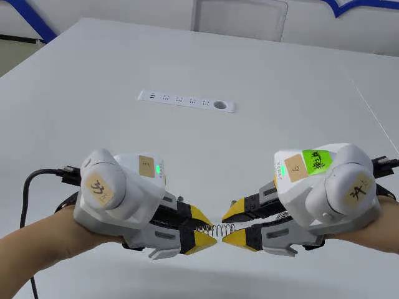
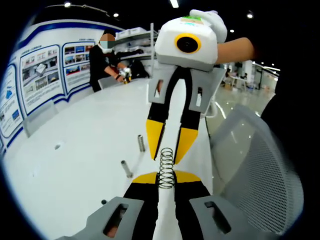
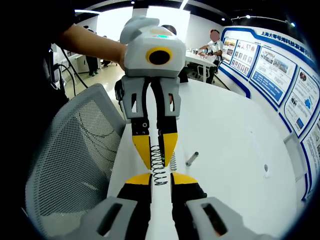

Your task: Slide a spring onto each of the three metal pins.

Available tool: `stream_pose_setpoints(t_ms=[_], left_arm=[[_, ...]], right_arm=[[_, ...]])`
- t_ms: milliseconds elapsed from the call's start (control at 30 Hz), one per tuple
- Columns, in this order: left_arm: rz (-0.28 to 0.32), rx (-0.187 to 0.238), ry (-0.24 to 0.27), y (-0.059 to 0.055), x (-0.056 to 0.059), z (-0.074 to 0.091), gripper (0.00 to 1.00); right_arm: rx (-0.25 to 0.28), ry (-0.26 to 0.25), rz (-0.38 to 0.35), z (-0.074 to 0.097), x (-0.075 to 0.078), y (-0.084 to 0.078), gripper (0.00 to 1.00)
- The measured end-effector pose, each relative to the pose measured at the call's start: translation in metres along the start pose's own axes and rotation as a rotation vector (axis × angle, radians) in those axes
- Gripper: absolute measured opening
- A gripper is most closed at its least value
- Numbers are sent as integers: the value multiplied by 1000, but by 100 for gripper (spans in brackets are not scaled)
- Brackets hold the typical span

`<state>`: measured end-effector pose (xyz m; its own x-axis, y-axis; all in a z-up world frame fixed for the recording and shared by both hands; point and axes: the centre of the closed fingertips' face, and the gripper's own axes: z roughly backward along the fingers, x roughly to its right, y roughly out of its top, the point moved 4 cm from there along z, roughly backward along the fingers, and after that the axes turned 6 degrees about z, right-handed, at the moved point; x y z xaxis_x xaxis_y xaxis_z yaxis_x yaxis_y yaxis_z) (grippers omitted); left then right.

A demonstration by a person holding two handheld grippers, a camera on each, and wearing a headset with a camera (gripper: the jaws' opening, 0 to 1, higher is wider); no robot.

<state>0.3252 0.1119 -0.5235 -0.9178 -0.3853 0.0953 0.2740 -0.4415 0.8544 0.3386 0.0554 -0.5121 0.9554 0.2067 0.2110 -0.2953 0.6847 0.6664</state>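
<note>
left gripper [image 1: 211, 232]: fingers together, clamped on one end of the spring [image 1: 216, 231]. The spring is thin bare wire, an open coil, and straight. It hangs in the air over the near edge of the counter [image 1: 262, 124], bridging tip to tip to the right gripper [image 1: 225, 228]. The right fingers are apart, and the spring's other end sits in the gap between them. Can't tell if it touches either one.

Both grippers are the same build: glossy white plastic housing, grey frame, black fingers with yellow wedge tips. Each has a tan handwritten sticker, and the right one has a green sticker too. A black cable [image 1: 26, 193] runs off the left one.

On the counter near that edge, just beside the fingers, are 2 short metal cylinders. The plain pin [image 2: 126, 168] is smooth and bare. The coiled pin [image 2: 141, 143] has a ribbed surface that reads as a coil around it. A dark spot [image 2: 104, 202] close by is too small to identify.

The counter is white, matte, flat and large. A white power strip [image 1: 187, 101] lies mid-counter toward the far edge, long and flat with a round hole at one end.

A grey mesh chair [image 3: 75, 150] sits at the near edge, and a pale chair [image 1: 240, 18] at the far edge.

The room is an open hall with ceiling spotlights, a shiny floor, and white wall panels [image 3: 272, 75] with blue trim and posters. A person [image 2: 102, 55] stands at a table far off.

Count: 2 grippers, 1 held spring, 2 pins, 1 power strip, 2 chairs.
</note>
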Motion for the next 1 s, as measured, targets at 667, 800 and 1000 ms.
stream_pose_setpoints(t_ms=[667, 800, 1000], left_arm=[[-24, -5, -3, 1, 1, 3, 10], [-13, 7, -1, 3, 0, 5, 10], [-20, -8, -3, 0, 1, 2, 10]], right_arm=[[119, 38, -99, 9, 1, 8, 12], [137, 37, -96, 12, 2, 14, 11], [178, 51, -104, 11, 1, 24, 11]])
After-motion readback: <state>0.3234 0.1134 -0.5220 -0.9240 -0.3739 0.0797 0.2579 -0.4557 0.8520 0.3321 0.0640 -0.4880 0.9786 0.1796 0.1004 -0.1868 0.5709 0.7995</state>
